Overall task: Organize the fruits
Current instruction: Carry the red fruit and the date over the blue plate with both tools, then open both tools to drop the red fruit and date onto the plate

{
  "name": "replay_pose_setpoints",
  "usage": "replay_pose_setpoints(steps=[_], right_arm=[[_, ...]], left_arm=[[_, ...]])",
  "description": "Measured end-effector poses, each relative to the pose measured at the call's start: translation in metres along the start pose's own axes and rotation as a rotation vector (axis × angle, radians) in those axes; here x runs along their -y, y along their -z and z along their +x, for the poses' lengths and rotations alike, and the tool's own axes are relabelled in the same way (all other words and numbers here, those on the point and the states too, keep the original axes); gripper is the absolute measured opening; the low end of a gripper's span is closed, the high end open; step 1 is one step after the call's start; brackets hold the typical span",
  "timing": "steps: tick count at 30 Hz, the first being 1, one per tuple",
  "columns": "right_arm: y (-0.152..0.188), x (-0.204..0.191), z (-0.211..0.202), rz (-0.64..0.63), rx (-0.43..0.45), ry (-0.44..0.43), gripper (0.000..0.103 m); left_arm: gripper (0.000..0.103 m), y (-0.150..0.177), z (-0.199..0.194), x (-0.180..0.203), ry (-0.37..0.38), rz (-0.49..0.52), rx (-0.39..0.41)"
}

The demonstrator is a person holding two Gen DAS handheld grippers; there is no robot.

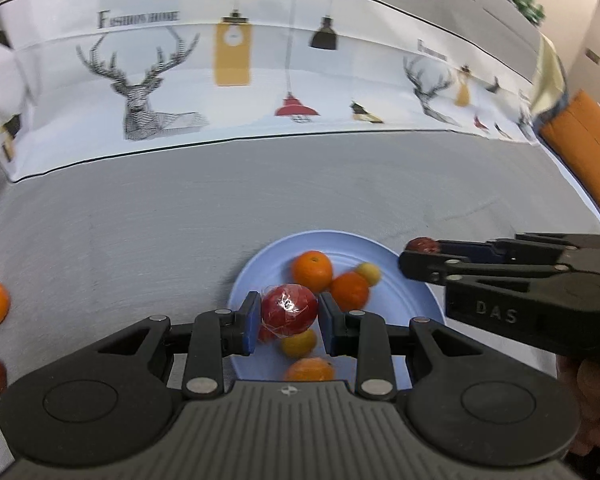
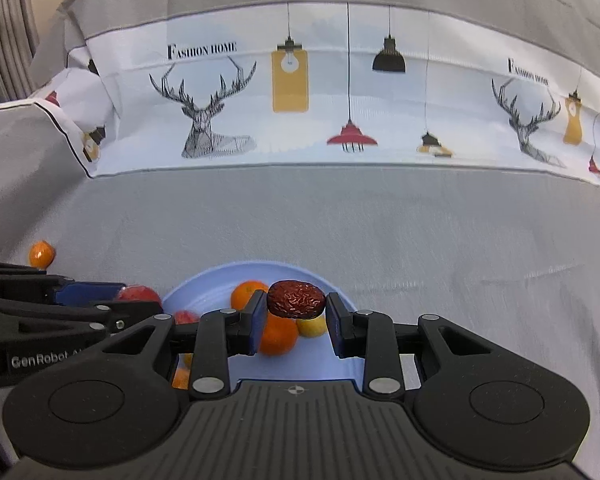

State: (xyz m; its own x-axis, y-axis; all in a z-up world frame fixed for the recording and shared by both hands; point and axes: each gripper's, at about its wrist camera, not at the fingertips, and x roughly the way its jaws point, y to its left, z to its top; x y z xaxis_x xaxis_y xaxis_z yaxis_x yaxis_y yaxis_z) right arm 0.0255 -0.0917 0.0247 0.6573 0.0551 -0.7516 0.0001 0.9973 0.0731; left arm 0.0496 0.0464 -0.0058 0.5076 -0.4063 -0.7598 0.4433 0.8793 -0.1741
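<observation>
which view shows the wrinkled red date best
The right wrist view: the red date sits centred and sharp between the right gripper pads, above the blue plate, its wrinkled skin clear. The left wrist view shows only a small blurred end of it at that gripper's tip.

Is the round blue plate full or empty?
Partly full: the round blue plate holds oranges, yellow fruits, with bare blue showing.

Matt cloth (image 2: 340,220) (plate (image 2: 204,292) glossy)
</observation>
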Motion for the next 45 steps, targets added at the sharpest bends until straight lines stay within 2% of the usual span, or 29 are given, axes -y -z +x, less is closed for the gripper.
replay_pose_setpoints(steps=[7,16,45], right_arm=[[0.001,0.007,-0.001,0.042,-0.013,-0.004,0.033],[0.001,0.007,0.001,0.035,-0.017,0.004,0.033],[0.001,0.003,0.003,0.026,-0.025,0.009,0.033]], left_arm=[[0.034,0.003,0.004,0.012,0.013,0.062,0.008],[0.034,0.004,0.005,0.022,0.027,0.104,0.02],[0.034,0.005,0.006,0.025,0.031,0.114,0.02]])
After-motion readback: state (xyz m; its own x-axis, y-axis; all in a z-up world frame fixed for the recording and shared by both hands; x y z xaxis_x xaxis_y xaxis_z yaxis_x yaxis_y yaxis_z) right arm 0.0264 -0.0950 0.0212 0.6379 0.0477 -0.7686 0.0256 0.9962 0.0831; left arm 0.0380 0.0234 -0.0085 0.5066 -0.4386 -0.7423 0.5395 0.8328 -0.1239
